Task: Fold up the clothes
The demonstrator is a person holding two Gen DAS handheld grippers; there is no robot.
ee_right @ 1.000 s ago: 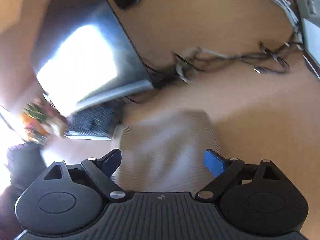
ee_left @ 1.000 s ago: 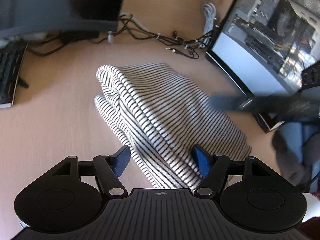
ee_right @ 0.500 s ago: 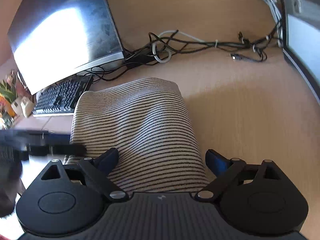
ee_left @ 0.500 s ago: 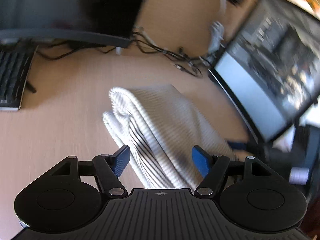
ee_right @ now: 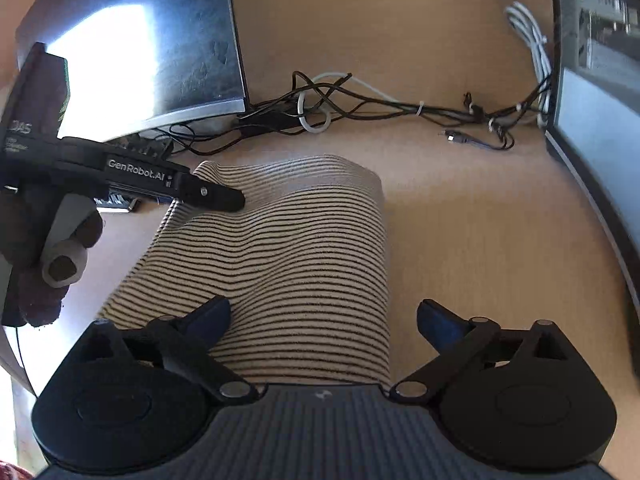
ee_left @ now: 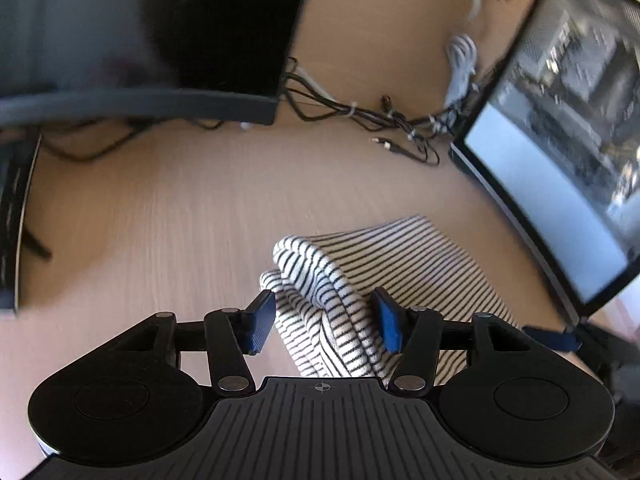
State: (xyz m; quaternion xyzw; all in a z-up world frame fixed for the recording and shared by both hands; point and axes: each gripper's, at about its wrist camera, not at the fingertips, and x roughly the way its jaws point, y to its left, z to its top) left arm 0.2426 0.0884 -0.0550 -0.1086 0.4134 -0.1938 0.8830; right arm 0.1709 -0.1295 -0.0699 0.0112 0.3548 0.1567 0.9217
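A folded black-and-white striped garment (ee_left: 384, 276) lies on the wooden desk (ee_left: 168, 216); it also shows in the right wrist view (ee_right: 304, 264). My left gripper (ee_left: 326, 322) is open, its blue pads on either side of the garment's thick folded edge. In the right wrist view the left gripper (ee_right: 224, 198) reaches over the garment's far left corner. My right gripper (ee_right: 324, 322) is open and low over the garment's near end, holding nothing.
A dark monitor (ee_left: 140, 32) stands at the back left and a lit monitor (ee_left: 560, 168) at the right. Tangled cables (ee_right: 360, 108) lie along the back of the desk. A keyboard (ee_left: 12, 220) lies at the far left.
My left gripper has moved in onto the garment's folded edge and its jaws have narrowed. My right gripper has swung round to face the garment and stayed open.
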